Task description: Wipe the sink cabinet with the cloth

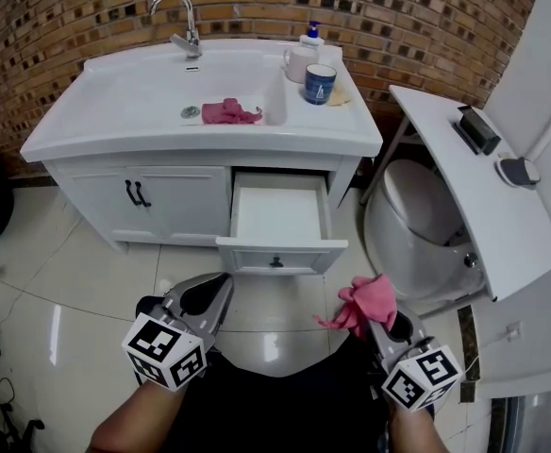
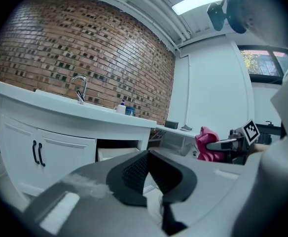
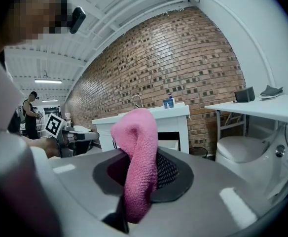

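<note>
The white sink cabinet (image 1: pixel 200 144) stands ahead against the brick wall, and its right-hand drawer (image 1: pixel 280 217) is pulled open. My right gripper (image 1: pixel 372 317) is shut on a pink cloth (image 1: pixel 365 300), low over the floor in front of the drawer; in the right gripper view the cloth (image 3: pixel 139 157) bulges up between the jaws. A second pink cloth (image 1: pixel 230 112) lies in the basin by the drain. My left gripper (image 1: pixel 223 284) hangs shut with nothing in it, level with the right one and left of the drawer. Its pads (image 2: pixel 136 169) meet at the tip.
A faucet (image 1: pixel 186 22), a blue mug (image 1: pixel 320 83), a white mug (image 1: pixel 299 62) and a soap bottle (image 1: pixel 312 34) stand on the countertop. A toilet (image 1: pixel 417 220) and a white table (image 1: pixel 483 196) crowd the right side. The cabinet's double doors (image 1: pixel 139 196) are closed.
</note>
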`<state>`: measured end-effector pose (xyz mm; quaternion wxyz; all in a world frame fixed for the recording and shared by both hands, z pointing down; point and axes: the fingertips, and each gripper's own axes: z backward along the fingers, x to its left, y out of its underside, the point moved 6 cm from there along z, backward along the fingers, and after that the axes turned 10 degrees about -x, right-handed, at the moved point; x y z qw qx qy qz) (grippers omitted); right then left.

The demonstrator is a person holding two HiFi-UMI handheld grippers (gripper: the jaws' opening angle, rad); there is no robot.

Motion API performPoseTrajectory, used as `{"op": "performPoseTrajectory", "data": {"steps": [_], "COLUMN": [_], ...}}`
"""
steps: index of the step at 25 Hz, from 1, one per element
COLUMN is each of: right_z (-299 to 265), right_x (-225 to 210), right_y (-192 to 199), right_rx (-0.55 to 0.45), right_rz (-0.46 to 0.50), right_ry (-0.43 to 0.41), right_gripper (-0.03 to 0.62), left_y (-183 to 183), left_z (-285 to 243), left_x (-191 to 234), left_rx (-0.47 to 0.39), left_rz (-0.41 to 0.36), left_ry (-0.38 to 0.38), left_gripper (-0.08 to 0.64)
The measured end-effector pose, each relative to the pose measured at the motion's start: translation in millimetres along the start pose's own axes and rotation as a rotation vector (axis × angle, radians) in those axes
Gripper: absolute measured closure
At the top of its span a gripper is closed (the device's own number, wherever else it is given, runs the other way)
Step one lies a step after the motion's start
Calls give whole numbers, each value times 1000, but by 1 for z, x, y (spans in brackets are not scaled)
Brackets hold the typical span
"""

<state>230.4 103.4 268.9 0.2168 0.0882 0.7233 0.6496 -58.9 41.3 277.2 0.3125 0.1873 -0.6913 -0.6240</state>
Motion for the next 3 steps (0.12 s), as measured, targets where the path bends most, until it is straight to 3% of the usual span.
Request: {"op": "performPoseTrajectory", "data": {"steps": [3], "right_z": [1], "right_x": [0], "right_y": [0], "right_rx": [0], "right_rz": [2], "right_ry": [1], "right_gripper": [514], "left_y": [0], "left_z": [1], "left_x": [1], "left_rx": [-1], "left_rz": [-7], "left_ry": [-5], "left_gripper": [554]}}
